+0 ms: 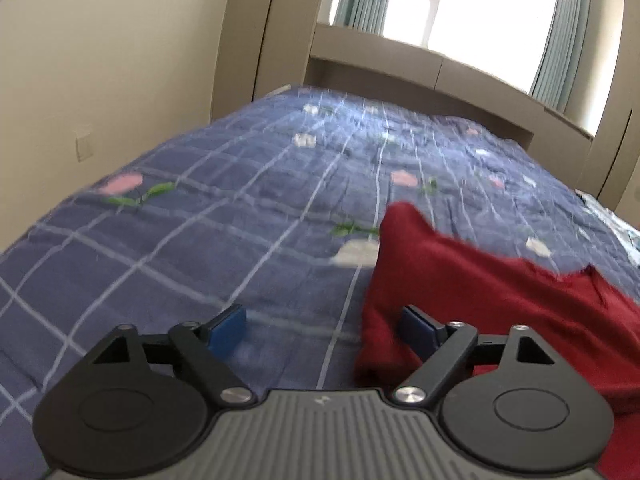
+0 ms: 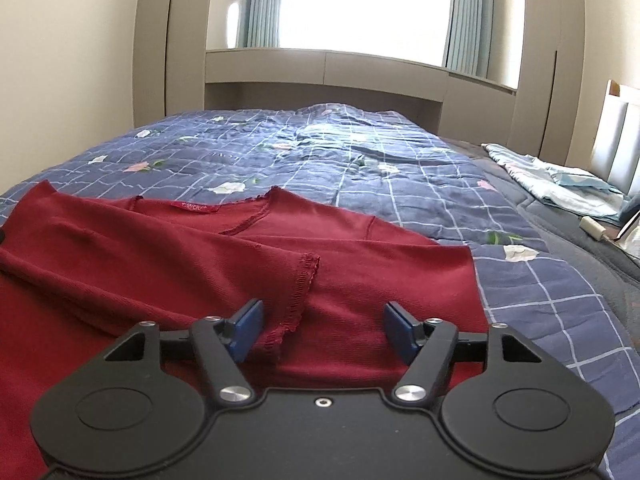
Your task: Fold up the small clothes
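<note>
A dark red knit top (image 2: 168,256) lies spread on the blue checked quilt (image 2: 360,168), neckline away from me, with one sleeve folded across its body and the hemmed cuff (image 2: 306,280) near the middle. My right gripper (image 2: 322,330) is open and empty just above the top, the cuff between its blue pads. In the left wrist view the top (image 1: 488,288) is at the right, its left edge bunched. My left gripper (image 1: 324,326) is open and empty over that edge, its right pad (image 1: 418,330) above red cloth, its left pad (image 1: 228,326) above quilt.
The quilt (image 1: 200,216) covers a bed with a wall along its left side and a cabinet and window at the far end. A folded light-blue cloth (image 2: 560,184) and a small white roll (image 2: 596,230) lie at the bed's right side, by a white headboard (image 2: 616,140).
</note>
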